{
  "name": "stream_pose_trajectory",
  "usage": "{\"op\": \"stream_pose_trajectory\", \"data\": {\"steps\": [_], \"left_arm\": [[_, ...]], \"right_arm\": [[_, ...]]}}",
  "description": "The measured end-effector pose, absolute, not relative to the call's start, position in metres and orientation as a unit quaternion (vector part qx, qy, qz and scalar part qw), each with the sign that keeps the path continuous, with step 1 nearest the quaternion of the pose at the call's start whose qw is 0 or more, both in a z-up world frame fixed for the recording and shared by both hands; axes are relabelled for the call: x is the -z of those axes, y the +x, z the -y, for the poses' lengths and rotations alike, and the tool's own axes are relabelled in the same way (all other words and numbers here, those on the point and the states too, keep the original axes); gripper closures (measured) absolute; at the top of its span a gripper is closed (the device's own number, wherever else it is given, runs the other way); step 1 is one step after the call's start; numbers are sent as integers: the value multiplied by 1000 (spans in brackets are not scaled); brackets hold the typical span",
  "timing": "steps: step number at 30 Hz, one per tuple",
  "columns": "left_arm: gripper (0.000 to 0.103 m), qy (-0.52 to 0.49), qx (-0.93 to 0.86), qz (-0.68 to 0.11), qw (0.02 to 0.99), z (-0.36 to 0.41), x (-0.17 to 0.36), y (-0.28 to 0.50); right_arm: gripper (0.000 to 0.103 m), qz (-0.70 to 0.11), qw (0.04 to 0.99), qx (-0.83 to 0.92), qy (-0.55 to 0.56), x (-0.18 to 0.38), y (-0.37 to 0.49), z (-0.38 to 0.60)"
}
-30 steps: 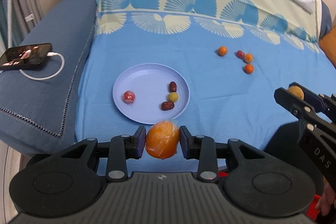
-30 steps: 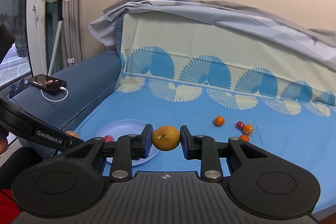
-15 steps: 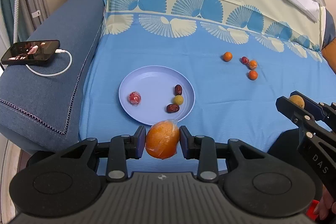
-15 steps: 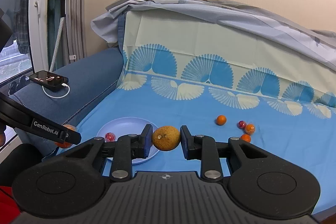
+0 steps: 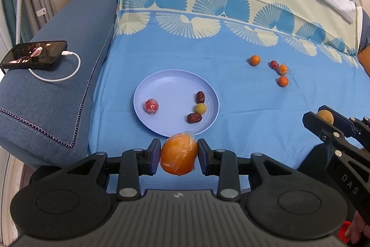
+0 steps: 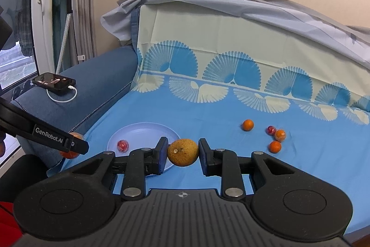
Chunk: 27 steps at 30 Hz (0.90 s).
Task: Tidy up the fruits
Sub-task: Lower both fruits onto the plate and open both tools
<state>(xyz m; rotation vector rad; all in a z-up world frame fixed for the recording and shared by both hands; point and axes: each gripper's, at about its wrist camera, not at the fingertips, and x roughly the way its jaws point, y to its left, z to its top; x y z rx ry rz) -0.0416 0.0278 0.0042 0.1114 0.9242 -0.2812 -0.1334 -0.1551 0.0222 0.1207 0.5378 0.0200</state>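
You are holding the left gripper (image 5: pixel 178 157) with its pads pinching a plastic-wrapped orange (image 5: pixel 178 157) from both sides, the fruit hanging above the near edge of the blue cloth (image 5: pixel 231 96), just in front of the lavender plate (image 5: pixel 161 82). Your right gripper (image 6: pixel 182 152) is squeezing a rough yellow-brown fruit (image 6: pixel 182 152) between its pads, and it is hovering over the cloth just to the right of the plate's near rim. The plate is lying on the cloth and is carrying a wrapped red fruit (image 5: pixel 151 106) on its left side, plus two dark red dates (image 5: pixel 200 97) and a small yellow-green fruit (image 5: pixel 200 108) grouped on its right side. Farther back and to the right, three small oranges (image 5: pixel 255 60) and a small red fruit (image 5: pixel 273 64) are sitting loose on the cloth, well apart from the plate. A phone (image 5: pixel 34 57) is resting on the blue sofa arm (image 5: pixel 69 43) with a white cable (image 5: pixel 69 71) plugged into it. The cloth is running up over the backrest, showing its fan pattern.
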Motion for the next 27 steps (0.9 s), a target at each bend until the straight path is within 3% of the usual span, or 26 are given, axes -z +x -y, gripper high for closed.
{"op": "stream_pose_trajectory", "data": {"steps": [12, 27], "left_arm": [[65, 26, 106, -433, 895, -51, -14, 5], [65, 44, 100, -486, 867, -43, 43, 83]], "right_arm": [[73, -286, 956, -30, 52, -11, -104, 144], [73, -357, 931, -60, 46, 40, -12, 114]]}}
